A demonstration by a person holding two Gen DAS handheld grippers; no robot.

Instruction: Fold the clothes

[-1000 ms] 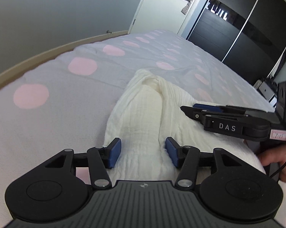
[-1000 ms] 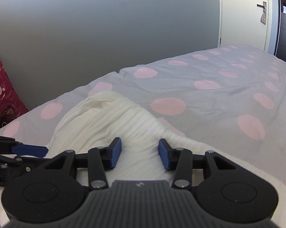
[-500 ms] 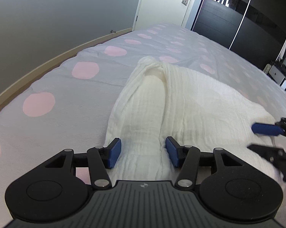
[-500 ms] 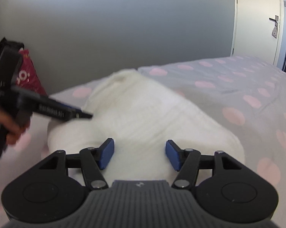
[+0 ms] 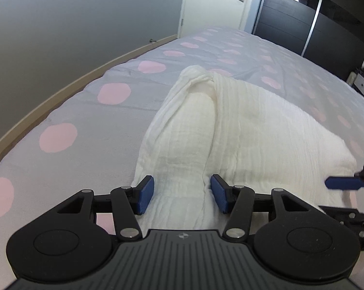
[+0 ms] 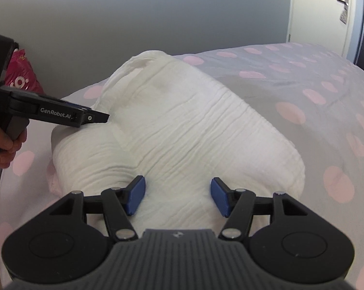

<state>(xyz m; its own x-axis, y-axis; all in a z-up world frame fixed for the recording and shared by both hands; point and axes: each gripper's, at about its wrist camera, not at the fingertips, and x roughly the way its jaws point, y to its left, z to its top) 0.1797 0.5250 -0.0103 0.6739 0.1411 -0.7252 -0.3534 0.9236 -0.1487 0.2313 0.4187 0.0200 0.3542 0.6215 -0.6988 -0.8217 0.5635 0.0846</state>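
White crinkled muslin garment, partly folded, lying on the bed; its long axis runs away from the left wrist camera toward the door, with a raised fold ridge along that axis. The bed cover is grey with pink dots. Left gripper: fingers spread apart, holding nothing, straddling the garment's near edge; its side reads "GenRobot.AI" in the right wrist view. Right gripper: fingers likewise apart and empty, over the garment's near edge. A red bag with partly hidden white lettering stands beside the bed; its contents cannot be seen.
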